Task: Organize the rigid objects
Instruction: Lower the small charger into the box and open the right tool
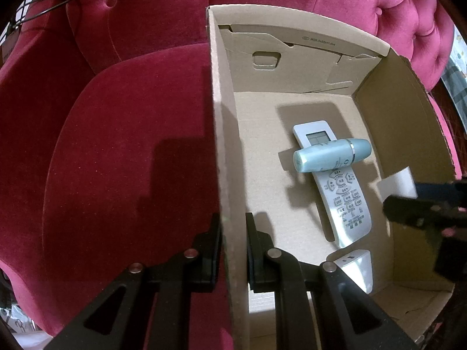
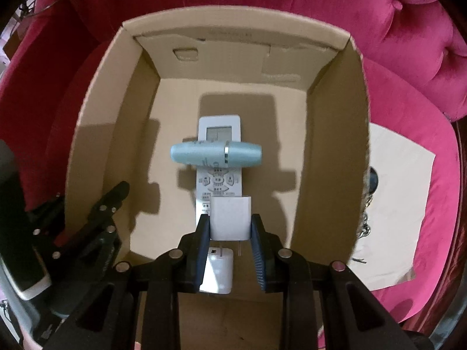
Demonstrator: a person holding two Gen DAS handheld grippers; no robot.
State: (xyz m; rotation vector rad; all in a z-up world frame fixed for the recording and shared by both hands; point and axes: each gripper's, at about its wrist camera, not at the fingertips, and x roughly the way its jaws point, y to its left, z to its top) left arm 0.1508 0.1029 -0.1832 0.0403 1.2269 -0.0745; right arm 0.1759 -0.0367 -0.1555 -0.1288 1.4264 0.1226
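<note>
The right tool (image 2: pixel 230 227) pinches a white plug (image 2: pixel 230 218); the left tool (image 1: pixel 233 250) clamps the box wall (image 1: pixel 224 145); dropped, the plug hits the remote (image 2: pixel 219 180) below

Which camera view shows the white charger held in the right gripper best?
The right wrist view: the white charger sits centred between the right gripper pads, its broad face clear above the cardboard box. The left wrist view shows only a blurred white corner of it at the frame's right edge.

tan cardboard box (image 2: pixel 329 145), pale blue bottle (image 2: pixel 216 152), white remote (image 2: pixel 219 180), crimson velvet sofa (image 2: pixel 408 58).
</note>
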